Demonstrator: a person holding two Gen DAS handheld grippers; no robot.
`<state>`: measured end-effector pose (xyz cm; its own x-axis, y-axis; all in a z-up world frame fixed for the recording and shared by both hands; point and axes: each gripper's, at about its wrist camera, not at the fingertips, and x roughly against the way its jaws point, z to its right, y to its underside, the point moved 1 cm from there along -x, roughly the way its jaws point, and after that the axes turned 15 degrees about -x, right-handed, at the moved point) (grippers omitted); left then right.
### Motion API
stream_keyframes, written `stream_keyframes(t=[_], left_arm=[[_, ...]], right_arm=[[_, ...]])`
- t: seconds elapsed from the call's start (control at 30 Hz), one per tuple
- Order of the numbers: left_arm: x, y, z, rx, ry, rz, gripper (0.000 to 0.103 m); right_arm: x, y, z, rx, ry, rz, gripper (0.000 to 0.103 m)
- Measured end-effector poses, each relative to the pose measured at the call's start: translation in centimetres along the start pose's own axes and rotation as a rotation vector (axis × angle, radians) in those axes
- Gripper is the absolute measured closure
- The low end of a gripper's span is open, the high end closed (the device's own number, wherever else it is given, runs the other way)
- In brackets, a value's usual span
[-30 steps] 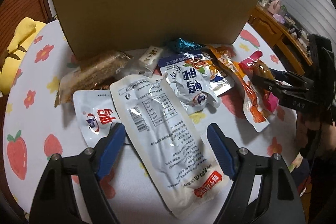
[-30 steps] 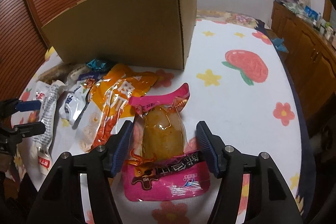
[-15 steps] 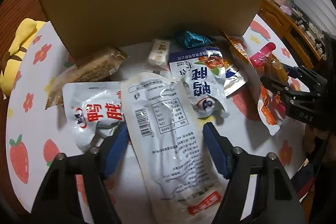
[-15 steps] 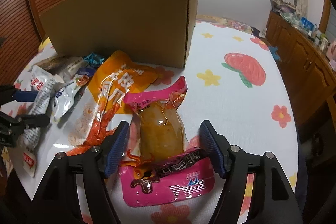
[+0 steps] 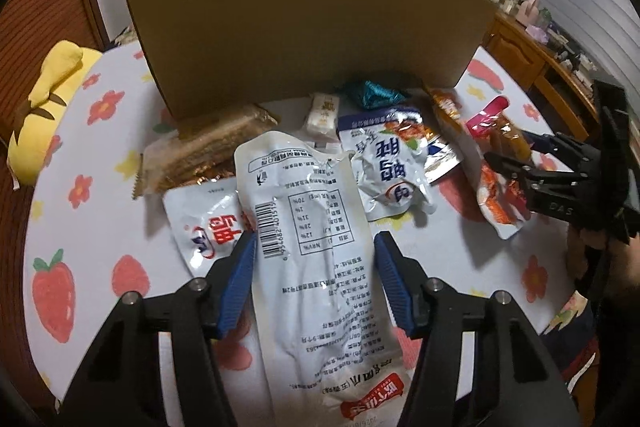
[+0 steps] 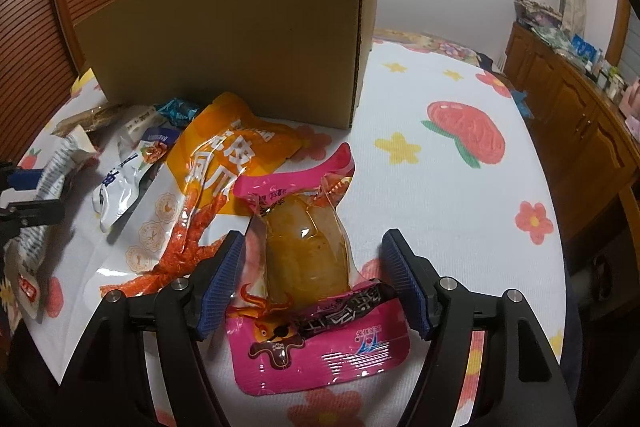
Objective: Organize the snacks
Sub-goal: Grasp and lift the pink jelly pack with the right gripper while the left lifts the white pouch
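My left gripper has closed its blue fingers against the sides of a long white snack pouch, whose far end rises off the table. My right gripper is open, its fingers either side of a pink packet with a brown snack lying on the cloth. The brown cardboard box stands behind the snacks; it also shows in the right wrist view. The right gripper shows at the right of the left wrist view.
Loose snacks lie before the box: an orange pouch, a white-blue pouch, a white-red pouch, a brown cracker pack, a teal wrapper and a small white pack. A yellow plush sits left.
My left gripper closed in on the long white pouch and the pouch's far end lifted. My right gripper stayed open around the pink packet, moving slightly forward.
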<state>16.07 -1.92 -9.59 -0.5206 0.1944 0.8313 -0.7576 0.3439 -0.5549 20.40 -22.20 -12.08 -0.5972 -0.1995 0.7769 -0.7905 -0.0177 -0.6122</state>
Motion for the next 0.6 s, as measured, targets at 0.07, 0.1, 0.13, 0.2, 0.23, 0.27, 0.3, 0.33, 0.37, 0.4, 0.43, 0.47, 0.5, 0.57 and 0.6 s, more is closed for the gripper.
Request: stream_keyframes(t=[0.07, 0.1, 0.13, 0.2, 0.23, 0.27, 0.3, 0.33, 0.37, 0.4, 0.43, 0.47, 0.5, 0.57, 0.6], left_arm=[[0.6, -0.1, 0.0, 0.0, 0.002, 0.017, 0.044], [0.9, -0.2, 0.0, -0.001, 0.002, 0.021, 0.044], [1.2, -0.3, 0.0, -0.002, 0.003, 0.027, 0.044], [1.8, -0.6, 0.1, -0.005, 0.004, 0.043, 0.044], [2.1, -0.7, 0.1, -0.007, 0.004, 0.053, 0.044], [2.4, -0.9, 0.2, -0.009, 0.004, 0.06, 0.044], [2.7, -1.0, 0.3, -0.012, 0.002, 0.066, 0.044], [2.9, -1.1, 0.4, -0.015, 0.002, 0.073, 0.044], [3.2, -1.3, 0.5, -0.017, 0.002, 0.081, 0.044], [3.4, -1.4, 0.6, -0.019, 0.002, 0.087, 0.044], [3.6, -1.5, 0.6, -0.022, 0.003, 0.093, 0.044], [3.8, -1.6, 0.7, -0.024, 0.002, 0.099, 0.044], [3.9, -1.7, 0.7, -0.025, 0.001, 0.104, 0.044], [4.2, -1.9, 0.8, -0.025, 0.002, 0.111, 0.043], [4.3, -2.0, 0.7, -0.025, 0.002, 0.115, 0.043]], right_arm=[[0.1, 0.0, 0.1, -0.007, -0.008, 0.0, 0.031], [0.1, 0.0, 0.2, -0.007, -0.009, -0.007, 0.031], [0.2, -0.1, 0.3, -0.012, -0.015, -0.007, 0.031], [0.2, -0.1, 0.4, -0.018, -0.022, -0.006, 0.031], [0.2, -0.1, 0.5, -0.022, -0.025, -0.004, 0.032], [0.3, -0.1, 0.6, -0.027, -0.03, -0.003, 0.033], [0.4, -0.1, 0.6, -0.033, -0.036, 0.0, 0.036], [0.6, -0.2, 0.8, -0.048, -0.049, 0.008, 0.041], [0.8, -0.2, 1.0, -0.061, -0.061, 0.012, 0.043], [0.9, -0.2, 1.2, -0.076, -0.069, 0.014, 0.044], [1.0, -0.3, 1.3, -0.08, -0.069, 0.016, 0.048], [1.1, -0.3, 1.4, -0.077, -0.069, 0.018, 0.05], [1.2, -0.2, 1.3, -0.07, -0.062, 0.021, 0.053], [1.4, -0.3, 1.3, -0.068, -0.058, 0.018, 0.054], [1.5, -0.3, 1.2, -0.062, -0.058, 0.016, 0.054]])
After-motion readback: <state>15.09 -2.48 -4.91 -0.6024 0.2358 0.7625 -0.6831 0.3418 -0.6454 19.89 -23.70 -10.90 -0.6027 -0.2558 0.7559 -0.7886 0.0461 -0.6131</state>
